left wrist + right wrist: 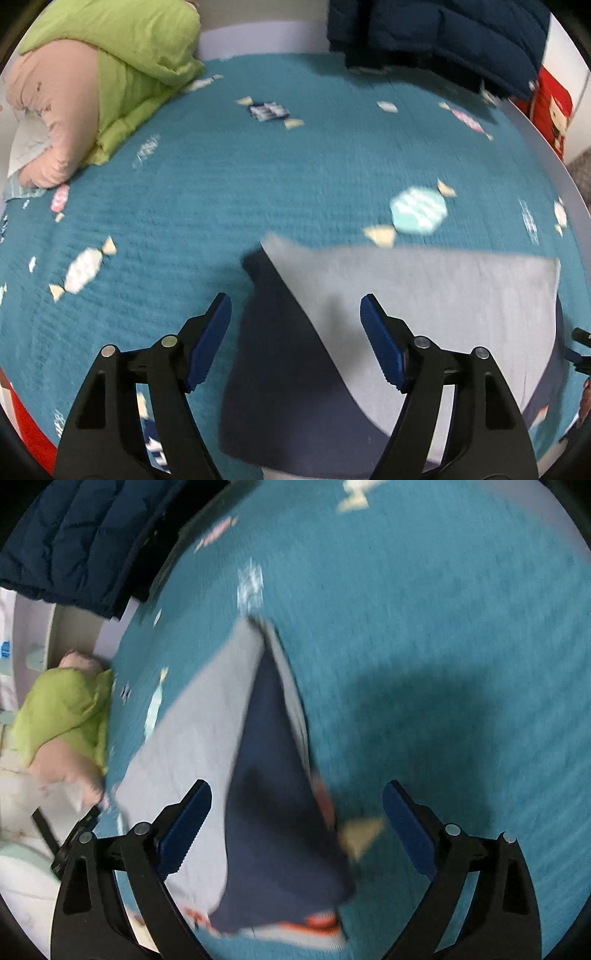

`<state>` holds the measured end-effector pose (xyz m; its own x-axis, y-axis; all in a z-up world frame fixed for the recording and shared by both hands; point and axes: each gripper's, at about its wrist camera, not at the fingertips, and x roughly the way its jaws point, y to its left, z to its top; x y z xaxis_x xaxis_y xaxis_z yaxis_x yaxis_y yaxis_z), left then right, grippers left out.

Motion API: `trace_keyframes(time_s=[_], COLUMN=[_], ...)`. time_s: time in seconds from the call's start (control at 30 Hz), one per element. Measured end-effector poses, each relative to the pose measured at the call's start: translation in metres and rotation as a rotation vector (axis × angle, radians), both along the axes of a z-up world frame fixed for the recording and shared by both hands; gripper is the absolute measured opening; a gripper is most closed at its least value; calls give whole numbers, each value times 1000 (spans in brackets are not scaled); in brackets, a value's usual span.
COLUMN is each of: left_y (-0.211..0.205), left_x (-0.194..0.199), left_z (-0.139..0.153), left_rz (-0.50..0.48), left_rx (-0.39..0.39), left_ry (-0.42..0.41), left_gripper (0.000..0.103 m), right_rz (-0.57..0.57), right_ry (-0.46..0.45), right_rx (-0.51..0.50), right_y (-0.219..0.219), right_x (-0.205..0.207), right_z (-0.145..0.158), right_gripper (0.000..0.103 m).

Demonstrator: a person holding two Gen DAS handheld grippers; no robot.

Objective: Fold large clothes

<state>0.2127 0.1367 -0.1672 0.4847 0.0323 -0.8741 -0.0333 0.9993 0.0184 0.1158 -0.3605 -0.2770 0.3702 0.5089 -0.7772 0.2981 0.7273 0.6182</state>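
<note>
Grey-and-navy garment (424, 295) on teal bedspread (221, 184), no legible writing

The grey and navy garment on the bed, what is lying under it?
Under the grey and navy garment lies the teal candy-print bedspread, which shows all around it. Whether anything else lies beneath cannot be seen; the cloth covers it.

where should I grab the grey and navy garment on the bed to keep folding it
Probably the grey and navy garment at its pointed far corner, where the grey layer lies loose over the navy. Come from above with the open left gripper, jaws straddling that edge on the teal bedspread.
</note>
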Motion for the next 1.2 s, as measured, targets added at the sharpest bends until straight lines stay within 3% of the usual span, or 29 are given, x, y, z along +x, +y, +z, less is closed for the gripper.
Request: trace_keyframes(time_s=[0.13,0.27,0.5,0.6,0.63,0.7,0.77,0.93,1.0,1.07,1.13,1.2], left_y=[-11,-20,-17,-15,-16,-20,-29,-56,-68,-77,-80,-75], left_x=[-25,-50,-84,-92,-92,-85,-70,-28,-11,7,27,42], left_z=[-17,-33,-50,-52,-51,-47,-38,-20,-19,-29,-50,-69], left_rz=[-23,-34,4,14,13,6,-29,-59,-81,-92,-85,-101], left_rx=[-32,-67,-112,-115,-110,-108,-156,-186,-179,-153,-93,-86], left_ry=[49,96,149,152,146,130,83,-63,-106,-146,-106,-95], left_gripper=[75,76,78,78,78,77,76,47,35,30,28,26], right_rz=[39,53,4,-11,-7,30,88,178,209,242,269,312], right_ry=[-30,2,-14,-137,-211,-329,-429,-519,-530,-486,-437,-404], right_rx=[36,158,137,-68,-177,-272,-315,-390,-399,-407,-382,-386], right_y=[5,9,13,31,47,80,115,192,212,227,229,232], right_x=[-23,-39,-53,-50,-45,-33,-16,38,58,82,96,111], right_z=[1,-7,7,47,69,96,112,110,102,83,61,39], right_gripper=[91,90,91,91,91,89,78,24,21,21,21,21])
